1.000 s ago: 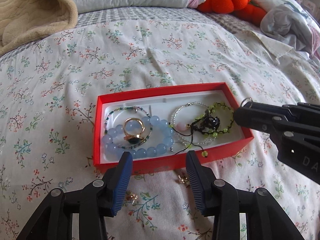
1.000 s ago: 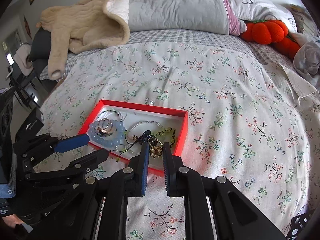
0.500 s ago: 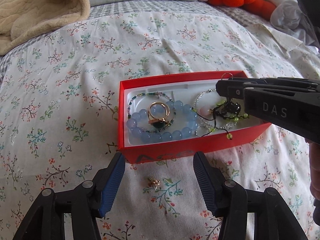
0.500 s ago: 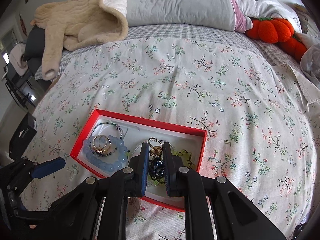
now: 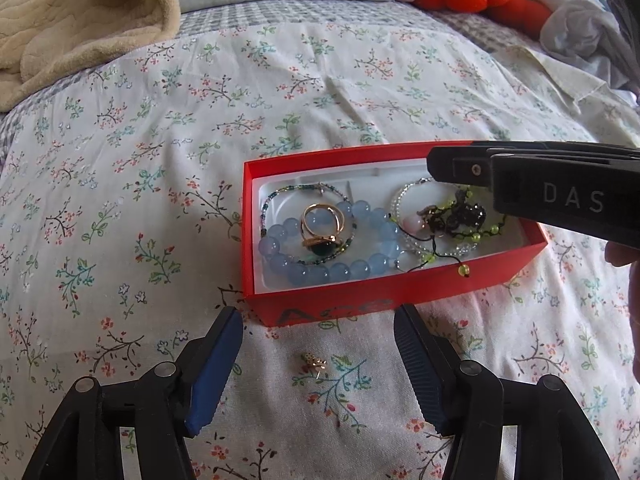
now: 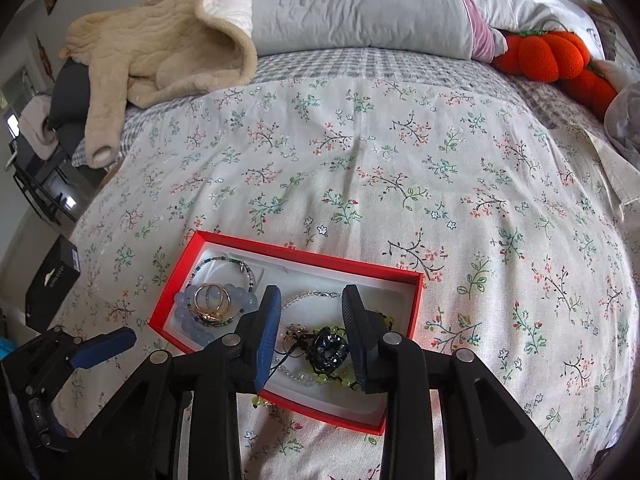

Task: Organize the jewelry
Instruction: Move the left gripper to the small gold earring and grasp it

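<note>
Left wrist view: the left gripper (image 5: pixel 318 354) hangs low over the floral bedspread (image 5: pixel 320 92) with its blue-padded fingers spread wide and nothing between them. On the cloth between the fingertips, just short of the box, lies a small gold earring (image 5: pixel 315 362). The red jewelry box (image 5: pixel 360 304) sits just ahead; dark lettering on its near wall starts with an "A", and the rest is too faint to read. In its white lining, on the left, a blue bead bracelet (image 5: pixel 280 268) encircles a gold ring with a dark stone (image 5: pixel 322 232), with a thin green-and-silver beaded bracelet (image 5: pixel 276 196) overlapping them. On the right lie a clear bead bracelet (image 5: pixel 404 196) and a tangle of black cord with yellow-green beads (image 5: pixel 460 220); one green bead hangs over the box's near wall. The right gripper (image 5: pixel 532 190) reaches in from the right above that side of the box, its black body stamped "DAS".

In the right wrist view, the right gripper (image 6: pixel 308 308) has its jaws apart and holds nothing; they frame a dark, sparkly blue piece (image 6: pixel 330 346) lying in the cord tangle. A beige fleece garment (image 6: pixel 160 48), a grey pillow (image 6: pixel 360 4) and an orange pumpkin plush (image 6: pixel 548 58) lie at the head of the bed. A black box (image 6: pixel 54 284) with small illegible print sits beside the bed.
</note>
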Demonstrator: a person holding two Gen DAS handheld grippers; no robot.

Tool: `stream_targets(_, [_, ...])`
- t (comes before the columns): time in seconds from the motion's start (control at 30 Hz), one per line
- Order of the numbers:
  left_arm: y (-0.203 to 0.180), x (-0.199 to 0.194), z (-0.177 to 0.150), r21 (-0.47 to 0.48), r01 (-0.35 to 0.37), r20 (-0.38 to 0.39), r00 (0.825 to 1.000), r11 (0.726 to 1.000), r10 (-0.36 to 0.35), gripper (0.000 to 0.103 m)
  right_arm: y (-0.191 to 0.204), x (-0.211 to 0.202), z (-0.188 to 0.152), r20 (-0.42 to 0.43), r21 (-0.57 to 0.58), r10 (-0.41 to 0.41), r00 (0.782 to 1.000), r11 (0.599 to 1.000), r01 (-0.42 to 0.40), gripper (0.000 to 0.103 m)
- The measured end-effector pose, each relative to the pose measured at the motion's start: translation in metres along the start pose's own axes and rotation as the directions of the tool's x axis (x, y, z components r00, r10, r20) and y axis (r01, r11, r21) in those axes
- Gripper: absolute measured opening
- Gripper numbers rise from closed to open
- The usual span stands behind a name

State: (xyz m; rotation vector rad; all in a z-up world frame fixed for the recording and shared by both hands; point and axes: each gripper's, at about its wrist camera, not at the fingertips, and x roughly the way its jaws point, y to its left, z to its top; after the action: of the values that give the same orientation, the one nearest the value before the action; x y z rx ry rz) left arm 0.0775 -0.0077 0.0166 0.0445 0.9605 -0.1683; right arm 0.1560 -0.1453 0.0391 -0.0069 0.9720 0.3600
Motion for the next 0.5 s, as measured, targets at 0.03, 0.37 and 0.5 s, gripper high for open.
stream_targets(0.03, [0.000,0.000,0.000,0.000,-0.001,-0.001,1.000,1.000,0.001,0.067,0.000,-0.004,0.000,0.001,-0.002,0.000,1.000,1.000,0.000,0.034])
stream_targets(0.37, [0.000,-0.008,-0.003,-0.002,-0.003,0.009,1.000,1.000,0.003,0.068,-0.008,-0.035,-0.017,0.002,0.011,-0.005,1.000,1.000,0.005,0.047])
stream_targets(0.5, [0.002,-0.011,-0.006,-0.005,-0.004,0.012,1.000,1.000,0.004,0.071,-0.011,-0.046,-0.026,0.002,0.012,-0.013,1.000,1.000,0.013,0.047])
